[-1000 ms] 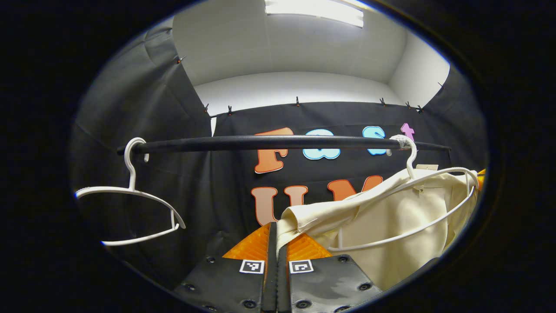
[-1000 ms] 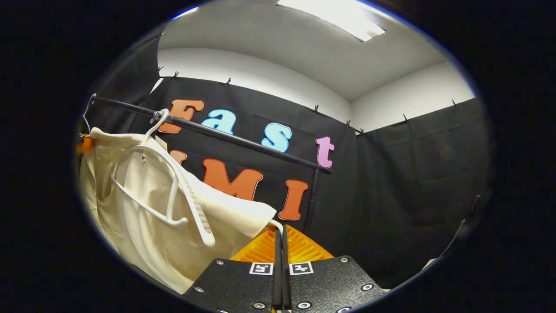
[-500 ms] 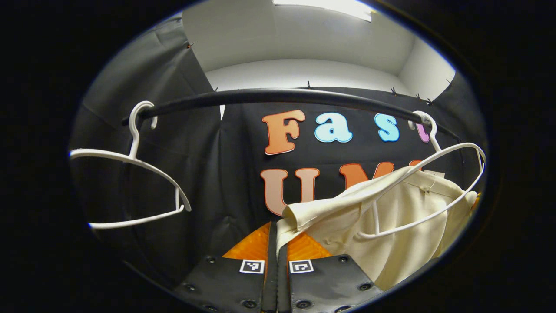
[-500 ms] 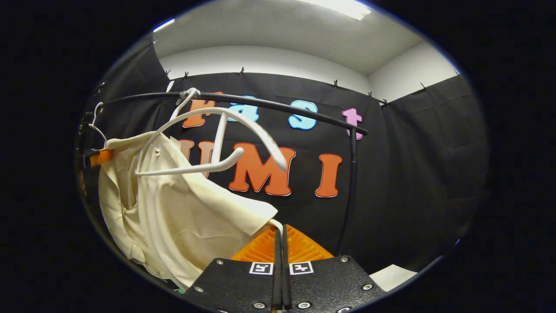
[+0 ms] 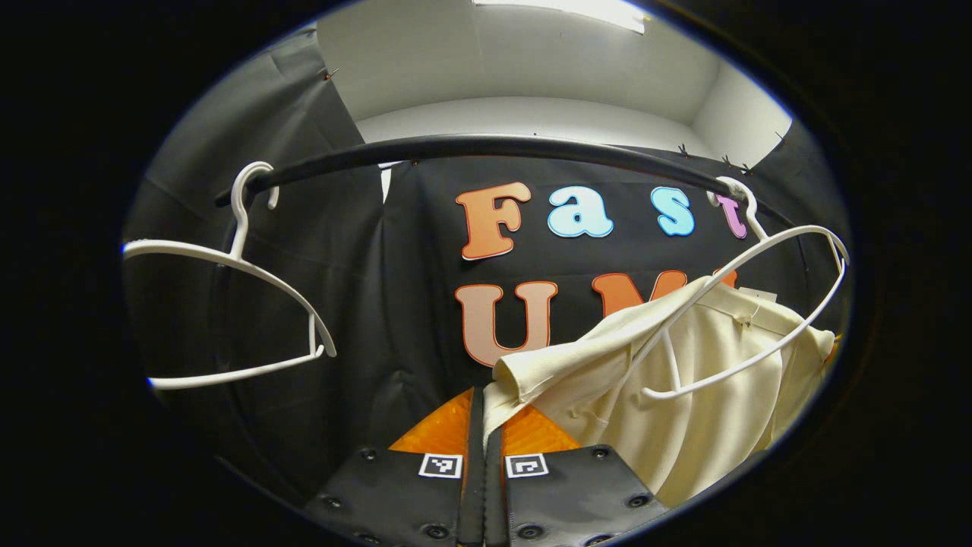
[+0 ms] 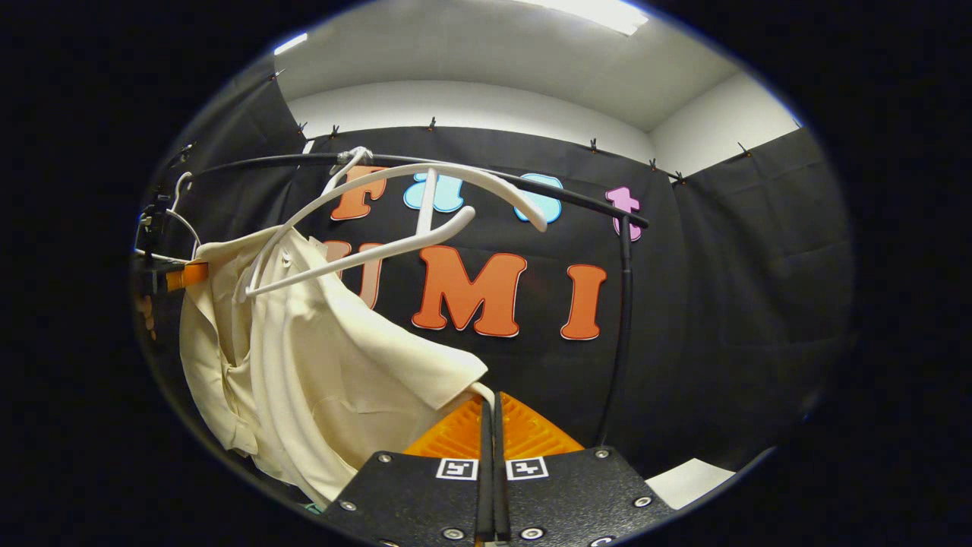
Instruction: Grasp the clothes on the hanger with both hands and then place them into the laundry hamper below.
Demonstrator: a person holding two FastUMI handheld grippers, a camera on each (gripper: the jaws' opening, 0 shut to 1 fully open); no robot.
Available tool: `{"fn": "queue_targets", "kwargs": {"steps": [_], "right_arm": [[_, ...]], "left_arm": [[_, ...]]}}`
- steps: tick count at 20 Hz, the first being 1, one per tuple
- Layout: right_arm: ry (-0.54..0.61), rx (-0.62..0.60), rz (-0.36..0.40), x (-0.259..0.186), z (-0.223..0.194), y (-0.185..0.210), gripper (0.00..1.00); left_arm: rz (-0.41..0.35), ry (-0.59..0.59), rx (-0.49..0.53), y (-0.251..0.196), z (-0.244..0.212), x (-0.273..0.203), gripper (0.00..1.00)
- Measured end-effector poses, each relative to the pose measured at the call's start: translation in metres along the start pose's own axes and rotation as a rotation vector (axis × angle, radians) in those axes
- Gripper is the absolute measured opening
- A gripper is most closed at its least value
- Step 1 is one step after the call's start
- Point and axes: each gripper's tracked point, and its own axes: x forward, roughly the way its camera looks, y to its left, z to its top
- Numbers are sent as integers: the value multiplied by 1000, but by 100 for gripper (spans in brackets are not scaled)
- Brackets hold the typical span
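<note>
Both the left gripper (image 5: 484, 406) and the right gripper (image 6: 490, 410) were clamped on corners of the cream garment (image 5: 706, 387), which was still draped against the white hanger (image 5: 759, 304), so a hasty downward pull risked snagging.

Left gripper (image 5: 483, 410) and right gripper (image 6: 490, 414), black plates with screws, small square black-and-white markers, ribbed finger pads
</note>
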Motion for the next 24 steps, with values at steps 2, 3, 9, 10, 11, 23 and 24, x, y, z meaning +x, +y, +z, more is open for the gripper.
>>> {"fn": "queue_targets", "kwargs": {"steps": [2,3,9,10,11,23,24], "right_arm": [[8,-17,6,0,-8,9,0],[13,-19,13,-1,-13,16,0],[46,-41,40,-8,-37,42,0],[52,-44,46,-8,-40,45,0],[57,-41,55,-10,-43,50,0],[185,-22,147,-25,-106,107,0],[193,-20,156,-24,-113,113,0]], "left_arm": [[1,19,-1,1,-10,1,7],[-1,31,-1,1,-16,3,7],[2,58,43,-1,-46,-3,7],[3,68,39,0,-51,-3,7],[5,86,22,2,-57,-4,7],[-66,205,-4,-4,-128,-36,7],[-82,201,3,-10,-129,-39,7]]}}
